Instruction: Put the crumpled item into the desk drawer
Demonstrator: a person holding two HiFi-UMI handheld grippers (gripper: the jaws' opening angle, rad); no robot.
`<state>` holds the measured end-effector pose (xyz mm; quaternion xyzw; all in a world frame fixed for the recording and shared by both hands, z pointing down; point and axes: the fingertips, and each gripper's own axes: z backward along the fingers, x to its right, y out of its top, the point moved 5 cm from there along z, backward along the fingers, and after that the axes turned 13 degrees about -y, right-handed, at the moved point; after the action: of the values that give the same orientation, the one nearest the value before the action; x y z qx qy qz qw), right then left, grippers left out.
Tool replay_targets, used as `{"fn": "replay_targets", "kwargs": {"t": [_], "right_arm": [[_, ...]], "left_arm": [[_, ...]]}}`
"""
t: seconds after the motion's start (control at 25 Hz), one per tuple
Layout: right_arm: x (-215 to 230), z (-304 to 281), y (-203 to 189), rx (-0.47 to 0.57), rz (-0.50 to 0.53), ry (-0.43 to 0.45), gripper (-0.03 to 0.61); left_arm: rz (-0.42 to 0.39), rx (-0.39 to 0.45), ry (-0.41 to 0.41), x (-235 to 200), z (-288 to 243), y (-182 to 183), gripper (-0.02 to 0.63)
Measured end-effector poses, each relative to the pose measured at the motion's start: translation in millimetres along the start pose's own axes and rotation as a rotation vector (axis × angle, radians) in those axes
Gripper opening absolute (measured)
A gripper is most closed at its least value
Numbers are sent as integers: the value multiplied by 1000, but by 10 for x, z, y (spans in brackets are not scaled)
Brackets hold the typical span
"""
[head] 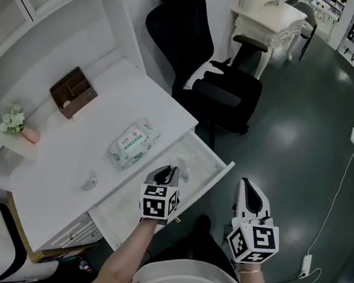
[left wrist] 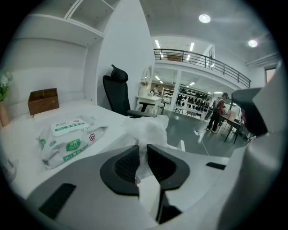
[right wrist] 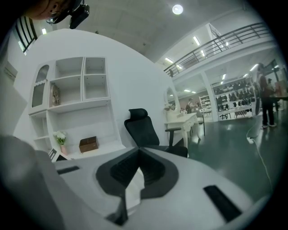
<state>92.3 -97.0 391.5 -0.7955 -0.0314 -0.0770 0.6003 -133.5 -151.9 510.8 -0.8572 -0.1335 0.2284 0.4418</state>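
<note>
Over the open drawer [head: 219, 175] of the white desk [head: 95, 158], the crumpled white item [left wrist: 150, 128] was held by the left gripper [left wrist: 143, 152]. Its jaws were pinched tight on the item's lower end, and the puffy part was left sticking out past the tips. Off to the side of the drawer, the right gripper [right wrist: 138, 155] was kept with its jaws pressed together and nothing between them. Behind the drawer, on the desk top, a pack of wipes [head: 134, 142] was laid flat. To do this step well, the item should probably be brought down low, right inside the drawer walls, before it is let go. If it were dropped from high up, it could be caught on the rim. The drawer was not yet shut.
</note>
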Motion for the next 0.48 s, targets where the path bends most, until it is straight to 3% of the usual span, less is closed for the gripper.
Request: {"fn": "replay_targets", "kwargs": {"t": [0.48], "right_arm": [[192, -297, 29, -31, -3, 41, 2]], "left_arm": [[23, -174, 49, -102, -519, -325, 49]]}}
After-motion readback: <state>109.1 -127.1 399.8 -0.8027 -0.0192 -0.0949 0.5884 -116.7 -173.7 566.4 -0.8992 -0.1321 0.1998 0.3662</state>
